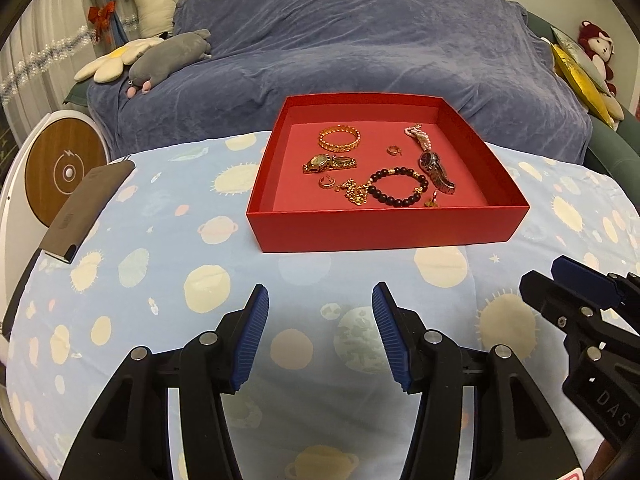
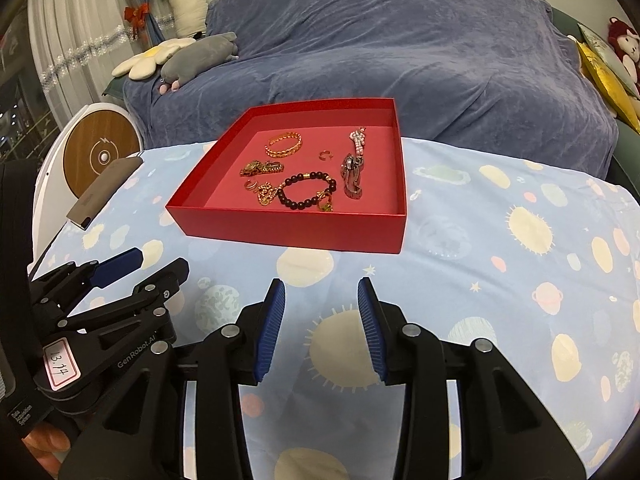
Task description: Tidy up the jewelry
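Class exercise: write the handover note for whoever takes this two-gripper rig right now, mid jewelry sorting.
Left gripper: open, empty, above the tablecloth short of the red box.
Right gripper: open, empty, likewise.
In the box: gold bracelet, gold watch, dark watch, black bead bracelet, pink bead bracelet, gold chain, small earrings.
Done: all visible jewelry is boxed.
Left: untangle chain and beads, which overlap.
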Tool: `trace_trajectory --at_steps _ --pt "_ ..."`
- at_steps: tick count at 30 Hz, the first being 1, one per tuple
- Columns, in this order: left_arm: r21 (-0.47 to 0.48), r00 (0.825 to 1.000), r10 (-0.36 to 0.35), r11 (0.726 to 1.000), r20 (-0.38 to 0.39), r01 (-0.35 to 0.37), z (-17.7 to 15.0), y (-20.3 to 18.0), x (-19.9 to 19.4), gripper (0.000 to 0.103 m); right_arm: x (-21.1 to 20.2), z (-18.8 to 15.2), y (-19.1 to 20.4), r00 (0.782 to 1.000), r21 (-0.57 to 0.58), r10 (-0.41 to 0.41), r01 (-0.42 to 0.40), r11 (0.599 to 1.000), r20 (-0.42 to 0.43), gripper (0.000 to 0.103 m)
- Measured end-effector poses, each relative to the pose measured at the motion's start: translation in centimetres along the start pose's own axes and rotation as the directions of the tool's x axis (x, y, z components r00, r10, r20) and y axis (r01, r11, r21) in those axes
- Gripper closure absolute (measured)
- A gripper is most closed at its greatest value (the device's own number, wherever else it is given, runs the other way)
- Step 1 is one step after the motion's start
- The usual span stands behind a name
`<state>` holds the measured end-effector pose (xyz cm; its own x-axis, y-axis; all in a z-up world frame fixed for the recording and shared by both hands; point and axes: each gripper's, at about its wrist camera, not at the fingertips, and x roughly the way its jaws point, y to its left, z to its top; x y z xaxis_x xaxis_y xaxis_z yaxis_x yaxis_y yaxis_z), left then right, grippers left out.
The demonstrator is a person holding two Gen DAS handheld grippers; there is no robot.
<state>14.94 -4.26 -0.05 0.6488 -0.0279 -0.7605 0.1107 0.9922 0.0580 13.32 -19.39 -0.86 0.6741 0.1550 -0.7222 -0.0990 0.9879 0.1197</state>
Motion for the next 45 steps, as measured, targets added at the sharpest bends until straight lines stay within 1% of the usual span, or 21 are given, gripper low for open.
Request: trace_trajectory --at_steps 1,2,3,5,7,9,10,12,15,16,20,29,45 --pt "0.004 1.0 0.002 1.0 0.004 -0.002 0.0 -0.2 -0.1 0.045 -0.1 -0.1 0.1 1.0 -0.001 0.0 0.0 1.0 0.003 0.062" --pt "0.008 1.0 0.001 1.0 0.01 -0.001 0.0 -0.4 -0.2 0.043 -0.1 -0.1 0.3 1.0 -0.003 -0.001 0.001 1.0 0.006 0.057" --pt "0.011 1.0 0.004 1.0 0.017 -0.004 0.0 -0.6 -0.3 0.042 -0.2 -0.2 0.4 1.0 -0.004 -0.006 0.006 1.0 0.009 0.055" --pt "0.014 1.0 0.016 1.0 0.022 -0.017 0.0 -0.8 -0.4 0.041 -0.1 -0.3 0.4 1.0 -0.005 -0.012 0.012 1.0 0.013 0.054" --pt "0.006 1.0 0.018 1.0 0.023 -0.018 0.1 -0.7 -0.5 0.038 -0.2 -0.3 0.2 1.0 0.005 -0.02 0.02 1.0 0.017 0.051" --pt "-0.009 0.999 0.025 1.0 0.03 -0.024 0.2 -0.4 -0.5 0.035 -0.3 -0.3 -0.1 0.999 0.025 -0.043 0.042 0.999 0.029 0.039" --pt "-0.017 0.999 0.026 1.0 0.032 -0.025 0.2 -0.3 -0.6 0.034 -0.4 -0.3 -0.3 0.998 0.038 -0.053 0.052 0.998 0.037 0.036" --pt "-0.031 0.999 0.03 0.999 0.034 -0.029 0.4 0.0 -0.6 0.026 -0.5 -0.4 -0.8 0.997 0.059 -0.062 0.059 0.997 0.048 0.024" --pt "-0.024 0.998 0.039 0.999 0.04 -0.038 0.4 0.0 -0.7 0.019 -0.6 -0.4 -1.1 0.996 0.059 -0.072 0.069 0.996 0.059 0.017" --pt "-0.018 0.998 0.043 0.999 0.043 -0.043 0.4 0.0 -0.8 0.018 -0.6 -0.4 -1.1 0.995 0.051 -0.081 0.078 0.996 0.059 0.017" --pt "-0.01 0.998 0.054 0.999 0.043 -0.053 0.2 0.0 -0.7 0.017 -0.5 -0.6 -1.2 0.993 0.034 -0.101 0.099 0.994 0.056 0.016" --pt "-0.012 0.998 0.055 0.998 0.044 -0.054 -0.1 -0.3 -0.5 0.017 -0.5 -0.9 -1.1 0.992 0.026 -0.112 0.111 0.993 0.058 0.013" --pt "-0.03 0.998 0.056 0.998 0.041 -0.055 -0.2 -0.2 -0.5 0.017 -0.5 -1.0 -1.0 0.992 0.025 -0.112 0.111 0.994 0.058 0.013"
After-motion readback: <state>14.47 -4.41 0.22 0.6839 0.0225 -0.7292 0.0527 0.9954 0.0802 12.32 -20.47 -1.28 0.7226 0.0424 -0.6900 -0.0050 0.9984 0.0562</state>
